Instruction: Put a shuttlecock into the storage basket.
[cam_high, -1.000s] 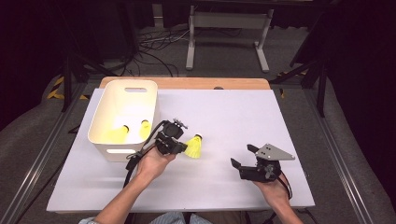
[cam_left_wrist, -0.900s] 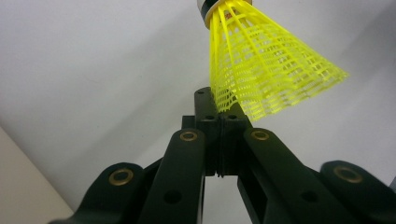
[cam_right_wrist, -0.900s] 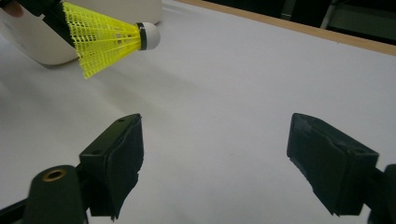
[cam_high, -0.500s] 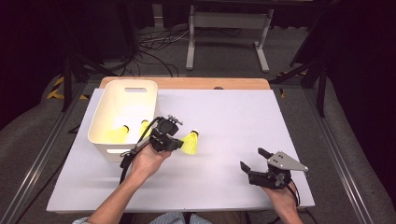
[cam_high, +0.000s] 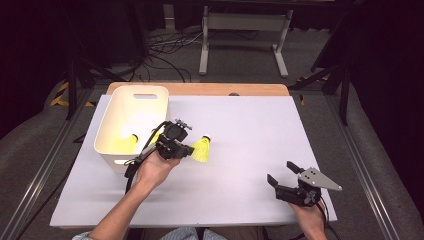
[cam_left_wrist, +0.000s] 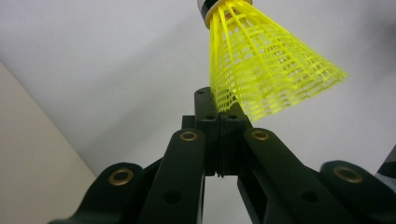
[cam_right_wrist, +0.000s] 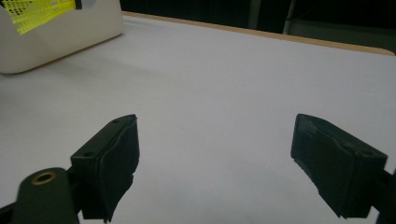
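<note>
Two yellow shuttlecocks (cam_high: 124, 145) lie in the white bin (cam_high: 131, 102) at the left of the white worktop (cam_high: 260, 130). Just beside the bin, the left tongs (cam_high: 186, 150) are pinched tight on the skirt edge of a third shuttlecock (cam_high: 201, 150), held above the worktop. The right tongs (cam_high: 281, 172) gape wide and empty near the front right edge.

Premises present as a laboratory or recording studio. A white-covered table (cam_high: 250, 130) with a wooden edge stands on grey carpet between metal floor rails (cam_high: 35, 195); loose cables (cam_high: 165, 52) (unsecured) and a metal stand (cam_high: 245, 30) sit against black surroundings.
</note>
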